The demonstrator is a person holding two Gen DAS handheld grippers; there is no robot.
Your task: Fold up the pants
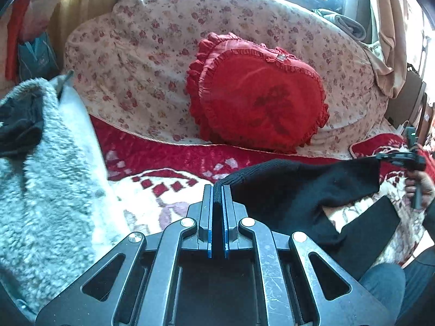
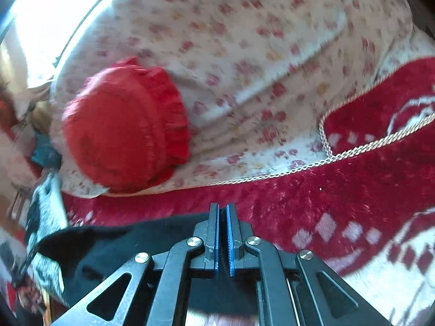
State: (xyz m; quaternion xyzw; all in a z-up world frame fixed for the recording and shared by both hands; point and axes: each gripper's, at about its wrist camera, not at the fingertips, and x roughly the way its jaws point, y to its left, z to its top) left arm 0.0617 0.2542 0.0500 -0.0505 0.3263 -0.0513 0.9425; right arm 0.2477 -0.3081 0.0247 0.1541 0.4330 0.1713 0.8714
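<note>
A red heart-shaped cushion (image 1: 258, 95) with a frilled edge leans against a floral quilt (image 1: 141, 62) on a bed covered by a red-and-white blanket (image 1: 163, 160), a grey fleece garment (image 1: 49, 176) heaped at one side.

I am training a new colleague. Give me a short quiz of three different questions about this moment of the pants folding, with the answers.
1. True or false: the left gripper is shut on the black pants.
2. Which shape has the red pillow? A) star B) heart C) square
3. Fill in: the pants hang stretched between the left gripper and the ____ gripper.

Key:
1. True. Black cloth sits pinched between the blue pads.
2. B. It is a frilled heart, leaning on the floral bedding.
3. Right. It is also shut on the pants, above the red blanket.
</note>
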